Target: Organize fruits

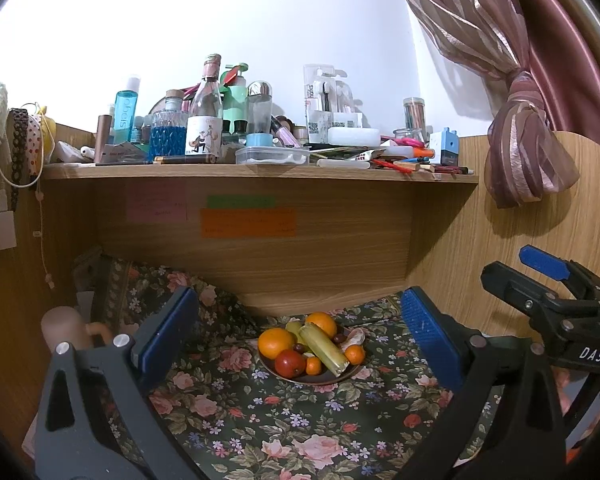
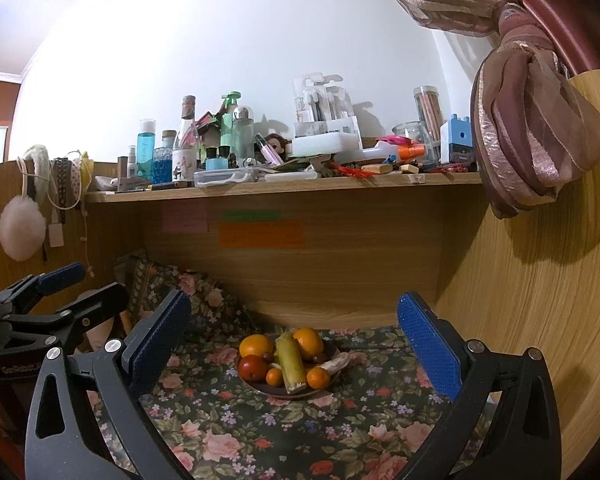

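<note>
Two oranges and sugarcane fill the plate.

Cluttered shelf, floral cloth, knotted curtain

Matt floral cloth, wood-grain shelf

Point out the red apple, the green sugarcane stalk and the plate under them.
red apple [image 1: 290,363]: left wrist view, on its front face.
green sugarcane stalk [image 2: 291,360]: right wrist view, on the middle of its length.
plate [image 1: 320,379]: left wrist view, on its bare near rim.
</note>
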{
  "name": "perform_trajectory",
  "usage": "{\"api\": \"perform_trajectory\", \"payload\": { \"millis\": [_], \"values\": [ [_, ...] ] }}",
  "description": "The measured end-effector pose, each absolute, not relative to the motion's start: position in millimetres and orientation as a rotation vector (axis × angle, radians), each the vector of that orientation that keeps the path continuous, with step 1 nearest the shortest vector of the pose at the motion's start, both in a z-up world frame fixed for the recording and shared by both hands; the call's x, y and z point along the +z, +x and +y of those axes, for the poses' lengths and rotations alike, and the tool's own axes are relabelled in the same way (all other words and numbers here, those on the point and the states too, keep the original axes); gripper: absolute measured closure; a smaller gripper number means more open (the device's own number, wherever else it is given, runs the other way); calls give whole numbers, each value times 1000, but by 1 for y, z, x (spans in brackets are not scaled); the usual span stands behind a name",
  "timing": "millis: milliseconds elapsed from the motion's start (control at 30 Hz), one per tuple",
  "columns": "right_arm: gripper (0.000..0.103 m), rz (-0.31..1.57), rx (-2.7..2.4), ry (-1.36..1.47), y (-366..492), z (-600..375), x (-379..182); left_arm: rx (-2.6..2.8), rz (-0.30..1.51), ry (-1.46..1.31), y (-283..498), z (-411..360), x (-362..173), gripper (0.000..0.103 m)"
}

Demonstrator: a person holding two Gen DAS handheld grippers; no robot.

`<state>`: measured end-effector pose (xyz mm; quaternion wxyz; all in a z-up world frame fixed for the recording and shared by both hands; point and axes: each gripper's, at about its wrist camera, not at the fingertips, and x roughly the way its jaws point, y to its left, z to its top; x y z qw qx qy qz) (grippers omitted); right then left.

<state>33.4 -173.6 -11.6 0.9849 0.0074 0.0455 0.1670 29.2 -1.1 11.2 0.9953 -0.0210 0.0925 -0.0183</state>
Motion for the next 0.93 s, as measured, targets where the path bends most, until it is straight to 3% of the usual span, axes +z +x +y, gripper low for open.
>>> {"api": "perform_trajectory", "payload": {
  "millis": [933],
  "values": [
    [0, 101, 330, 18, 34, -168, -11, -49, 199, -40, 31, -5, 11, 0]
  ]
}}
